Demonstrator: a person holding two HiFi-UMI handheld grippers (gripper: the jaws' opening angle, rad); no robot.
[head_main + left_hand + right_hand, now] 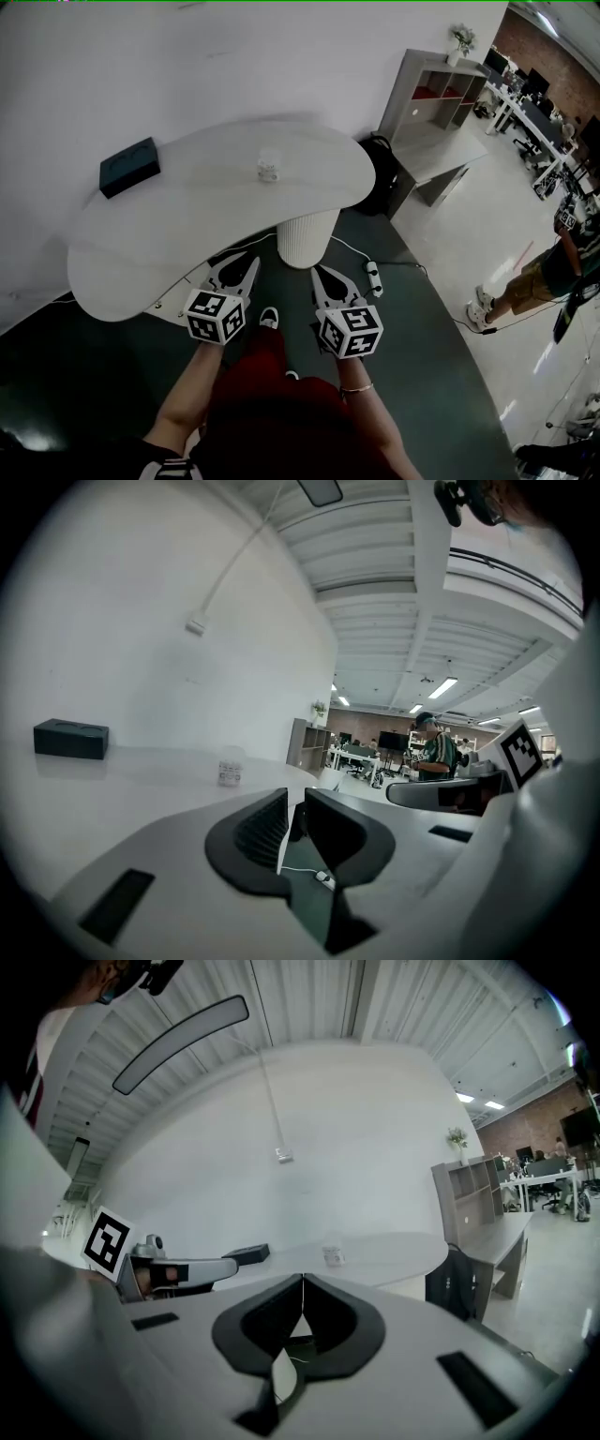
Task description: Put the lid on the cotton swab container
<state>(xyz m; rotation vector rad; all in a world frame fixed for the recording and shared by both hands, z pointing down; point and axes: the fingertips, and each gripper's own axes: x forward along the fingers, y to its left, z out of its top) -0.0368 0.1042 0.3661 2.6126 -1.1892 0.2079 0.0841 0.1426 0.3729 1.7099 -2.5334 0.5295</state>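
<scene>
Task is looking not started, judging from where things are sitting. The white table is filling the upper left and middle of the head view. The person is holding both tools low at the bottom centre of that frame, off the near edge of the table and well apart from anything on it. The left gripper is sitting with its jaws drawn together and nothing between them, only floor and a cable showing past them. The right gripper is doing the same, tips touching, empty. A black box is lying at the table's upper-left end and isn't playing any part. The cotton swab container is standing upright near the table's far edge, top centre of the frame, untouched. It is too small to tell whether a lid is sitting on it, and I'm not making out a separate lid anywhere. So everything is remaining: reaching in, finding the lid, picking it up and seating it.
</scene>
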